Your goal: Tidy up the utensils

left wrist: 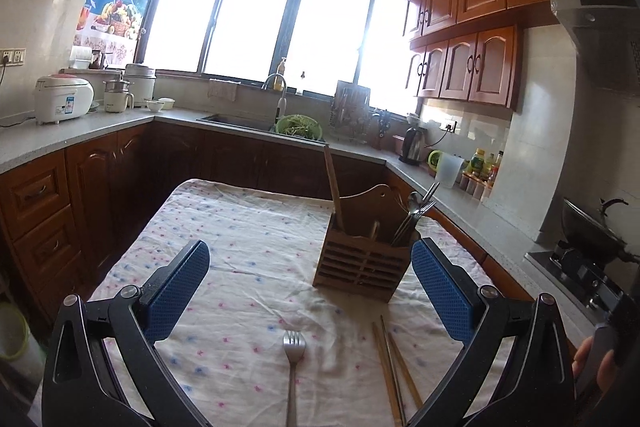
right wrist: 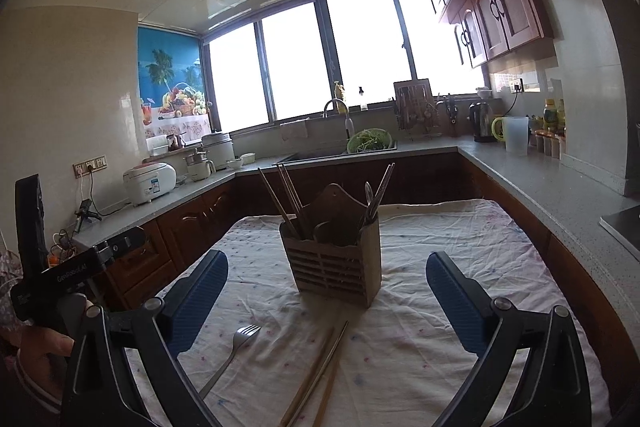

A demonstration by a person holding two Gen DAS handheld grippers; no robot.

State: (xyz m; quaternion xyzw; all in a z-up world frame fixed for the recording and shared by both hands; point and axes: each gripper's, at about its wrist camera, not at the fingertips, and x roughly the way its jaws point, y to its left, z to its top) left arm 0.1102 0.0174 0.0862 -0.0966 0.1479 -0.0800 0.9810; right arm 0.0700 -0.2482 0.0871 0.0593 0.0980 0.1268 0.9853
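Observation:
A wooden slatted utensil holder [left wrist: 362, 261] [right wrist: 334, 261] stands upright on the cloth-covered table [left wrist: 240, 227] [right wrist: 440, 235]. It holds chopsticks [right wrist: 288, 199] on its left side and metal spoons and forks [left wrist: 416, 213] [right wrist: 374, 195] on its right. A metal fork [left wrist: 293, 367] [right wrist: 232, 355] lies on the cloth in front of it. Several loose chopsticks [left wrist: 394, 367] [right wrist: 320, 375] lie beside the fork. My left gripper [left wrist: 312, 291] is open and empty above the fork. My right gripper [right wrist: 326, 301] is open and empty above the loose chopsticks.
Counters run around the table on three sides, with a sink and green colander [left wrist: 299, 127] [right wrist: 369, 141] at the back. A rice cooker [left wrist: 63, 99] [right wrist: 149, 183] stands left, a kettle [left wrist: 414, 145] [right wrist: 482, 121] and stove [left wrist: 588, 259] right.

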